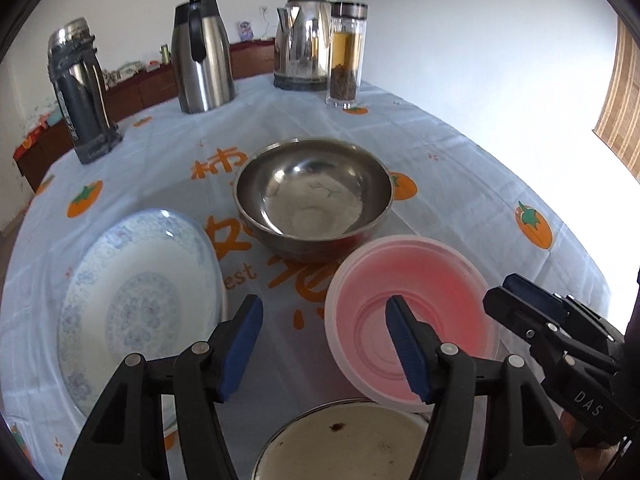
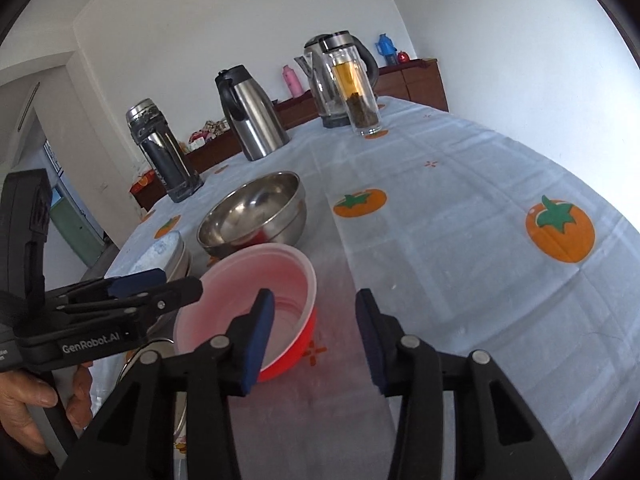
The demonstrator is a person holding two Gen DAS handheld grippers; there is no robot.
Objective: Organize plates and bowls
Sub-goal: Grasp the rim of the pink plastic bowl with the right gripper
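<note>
The pink bowl sits low and right of middle in the left view, on the table. The left gripper has its fingers apart, one over the bowl's inside, holding nothing. The right gripper is open too, straddling the bowl's rim. Behind the pink bowl sits a metal bowl, and a blue-patterned plate lies at lower left.

We can read "GenRobot.AI" in white letters on the side of the left gripper, the black one a hand holds. On the right gripper we see the white letters "DAS". The tablecloth has big orange Chinese signs, partly hidden by the bowls, and the small letters "est" beside them.
</note>
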